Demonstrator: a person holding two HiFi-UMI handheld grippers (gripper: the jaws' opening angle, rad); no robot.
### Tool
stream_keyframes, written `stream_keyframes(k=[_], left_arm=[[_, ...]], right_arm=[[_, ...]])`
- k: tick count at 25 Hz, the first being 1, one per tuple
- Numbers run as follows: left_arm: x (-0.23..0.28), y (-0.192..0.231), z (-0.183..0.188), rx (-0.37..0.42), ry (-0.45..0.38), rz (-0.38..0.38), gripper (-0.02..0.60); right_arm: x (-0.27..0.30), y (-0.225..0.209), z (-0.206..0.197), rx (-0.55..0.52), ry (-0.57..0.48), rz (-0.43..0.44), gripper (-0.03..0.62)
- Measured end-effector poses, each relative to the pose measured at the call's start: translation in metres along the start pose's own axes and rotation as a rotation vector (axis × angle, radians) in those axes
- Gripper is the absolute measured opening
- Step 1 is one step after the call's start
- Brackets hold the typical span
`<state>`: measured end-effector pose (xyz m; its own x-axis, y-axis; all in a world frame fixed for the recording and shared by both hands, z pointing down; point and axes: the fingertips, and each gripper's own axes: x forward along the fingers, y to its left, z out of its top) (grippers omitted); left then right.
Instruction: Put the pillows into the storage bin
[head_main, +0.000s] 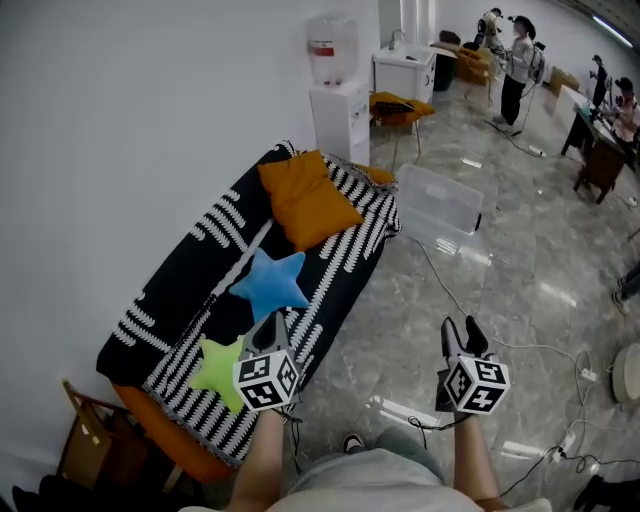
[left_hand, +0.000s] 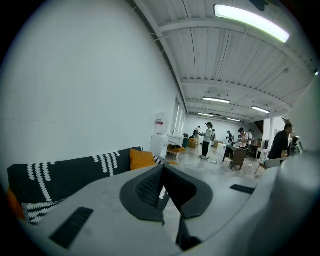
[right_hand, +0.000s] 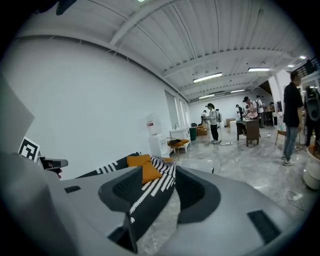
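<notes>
Head view is showing a sofa (head_main: 190, 270) under a black cover with white stripes, standing along a white wall, with three pillows lying on it. An orange pillow (head_main: 305, 200) is resting at the far end, a blue star pillow (head_main: 270, 283) is lying near the middle, and a green star pillow (head_main: 218, 370) is sitting at the near end, close to the front edge. The storage bin (head_main: 445, 195), clear plastic and without a lid on it, is standing on the glossy floor (head_main: 400, 330) just beside the sofa's far end, well apart from both star pillows. A water dispenser (head_main: 337, 100) is standing against the wall behind the sofa, and cables (head_main: 450, 280) are trailing across the floor.

The left gripper (head_main: 272, 322) is hanging over the sofa's front edge, between the blue star pillow and the green one; whether it is touching either cannot be told. Left gripper view is showing its jaws drawn together at the tips with nothing caught between them, pointing along the sofa toward the orange pillow.

The right gripper (head_main: 462, 328) is hovering above bare floor, well apart from the sofa. Right gripper view is showing its jaws standing wide apart and holding nothing, with the striped cover and the orange pillow far off in the gap.

People (head_main: 518, 60) are standing at desks across the room.
</notes>
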<state>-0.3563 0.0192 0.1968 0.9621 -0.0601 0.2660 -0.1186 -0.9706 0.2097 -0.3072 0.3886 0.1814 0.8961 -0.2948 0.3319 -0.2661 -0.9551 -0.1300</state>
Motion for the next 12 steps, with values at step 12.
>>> stream_keyframes(k=[12], left_arm=[[0.130,-0.008,-0.001,-0.006,0.053,0.093,0.011]], right_arm=[[0.195,-0.041,0.045,-0.017,0.054,0.098,0.213]])
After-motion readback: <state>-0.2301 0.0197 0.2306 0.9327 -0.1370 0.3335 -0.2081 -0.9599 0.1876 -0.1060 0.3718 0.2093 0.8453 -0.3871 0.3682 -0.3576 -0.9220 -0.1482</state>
